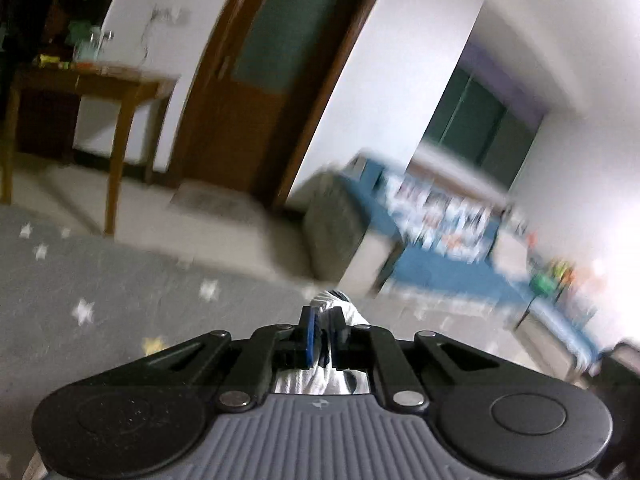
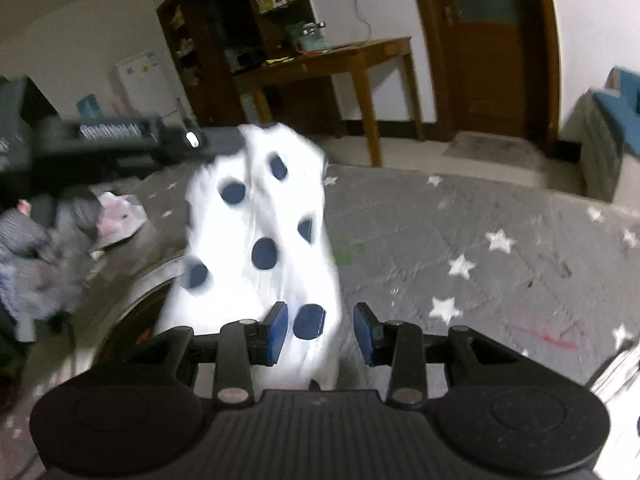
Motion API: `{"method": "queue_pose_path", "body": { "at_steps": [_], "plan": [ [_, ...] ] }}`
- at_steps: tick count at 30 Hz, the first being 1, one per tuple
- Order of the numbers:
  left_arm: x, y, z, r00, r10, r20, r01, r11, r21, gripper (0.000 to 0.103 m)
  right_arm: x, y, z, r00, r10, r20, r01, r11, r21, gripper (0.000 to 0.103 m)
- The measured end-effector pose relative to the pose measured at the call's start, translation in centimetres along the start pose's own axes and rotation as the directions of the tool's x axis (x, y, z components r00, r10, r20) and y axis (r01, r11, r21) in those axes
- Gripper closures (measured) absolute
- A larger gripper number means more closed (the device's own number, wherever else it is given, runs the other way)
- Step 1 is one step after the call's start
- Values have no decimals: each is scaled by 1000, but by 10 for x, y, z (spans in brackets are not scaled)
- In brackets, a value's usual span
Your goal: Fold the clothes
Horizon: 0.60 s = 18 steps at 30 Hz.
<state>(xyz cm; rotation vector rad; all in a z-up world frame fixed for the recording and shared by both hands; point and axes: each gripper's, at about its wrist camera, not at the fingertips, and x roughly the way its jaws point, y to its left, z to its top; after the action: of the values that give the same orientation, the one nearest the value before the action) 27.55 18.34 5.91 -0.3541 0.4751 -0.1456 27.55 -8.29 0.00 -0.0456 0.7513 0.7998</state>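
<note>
Left gripper (image 1: 325, 334): clamped on white polka-dot garment (image 2: 260, 240). Right gripper (image 2: 320, 330): jaws apart; you pinch hanging hem, then spread over star-print blanket (image 2: 500, 240).

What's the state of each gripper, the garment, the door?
Left gripper: shut on white cloth.
Right gripper: open, cloth between its fingers, not pinched.
Polka-dot garment: lifted, hanging bunched, unfolded.
Door: closed.
Clothes pile: heaped, unfolded, on the star mat.
</note>
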Motion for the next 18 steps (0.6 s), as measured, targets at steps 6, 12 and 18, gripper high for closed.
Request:
{"method": "queue_pose_path", "body": {
  "at_steps": [6, 12, 18],
  "plan": [
    [15, 0, -12, 991, 115, -63, -110, 991, 81, 88, -3, -5, -6, 990, -140, -26, 139, 990, -36, 67],
    [19, -4, -24, 987, 115, -114, -101, 988, 120, 88, -34, -48, -30, 958, -282, -43, 284, 957, 52, 67],
    [45, -28, -55, 966, 119, -228, -69, 974, 215, 88, -58, -99, -60, 910, -410, -69, 415, 901, 126, 67]
  ]
}}
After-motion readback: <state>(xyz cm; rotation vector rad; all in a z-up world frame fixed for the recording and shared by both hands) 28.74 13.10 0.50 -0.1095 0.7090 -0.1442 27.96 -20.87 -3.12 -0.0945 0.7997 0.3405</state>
